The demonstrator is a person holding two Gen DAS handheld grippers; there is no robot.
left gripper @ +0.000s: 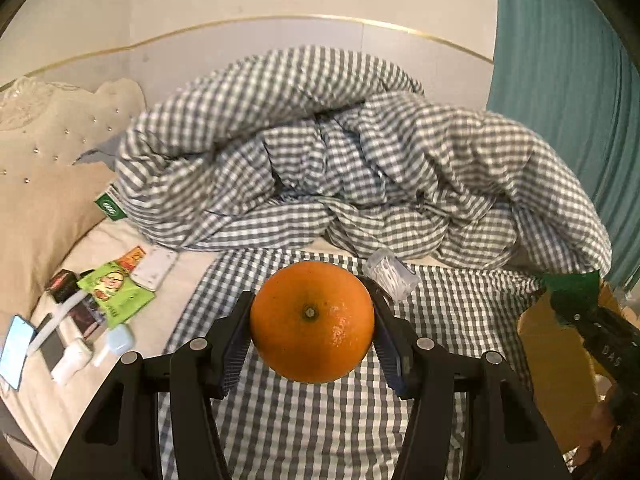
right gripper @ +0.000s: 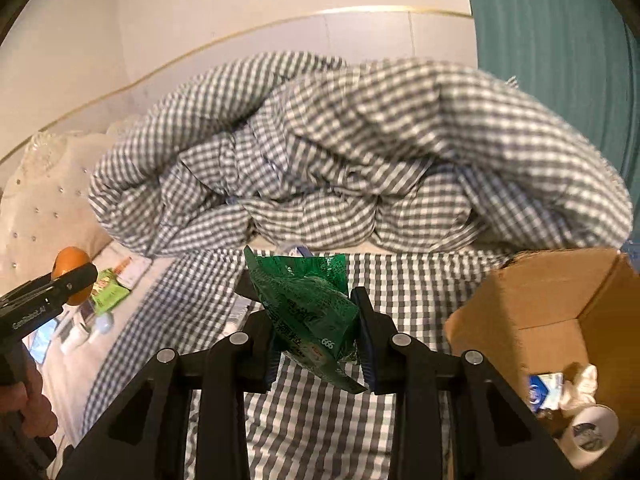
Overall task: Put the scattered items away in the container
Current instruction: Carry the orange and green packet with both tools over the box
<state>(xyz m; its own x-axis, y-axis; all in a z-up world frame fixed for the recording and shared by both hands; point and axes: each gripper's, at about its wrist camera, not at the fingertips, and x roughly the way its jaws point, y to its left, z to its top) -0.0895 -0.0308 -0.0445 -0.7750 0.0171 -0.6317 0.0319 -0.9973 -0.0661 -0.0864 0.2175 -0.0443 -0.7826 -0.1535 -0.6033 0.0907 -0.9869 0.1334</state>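
Orange (left gripper: 312,322) clamped in left gripper (left gripper: 312,328), green packet (right gripper: 310,316) pinched in right gripper (right gripper: 316,332), both lifted clear of bed. Mid-carry; next, swing right over cardboard box (right gripper: 560,304), then release.

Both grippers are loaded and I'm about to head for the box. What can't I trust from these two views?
- Cardboard box floor: right wrist view, cut off by the picture edge; only a mug and some packaging show.
- Bedsheet behind the orange: left wrist view, hidden by the fruit and the left gripper.
- Print on the green packet: right wrist view, crumpled in the right gripper.
- Left-edge clutter: left wrist view, small and overlapping.
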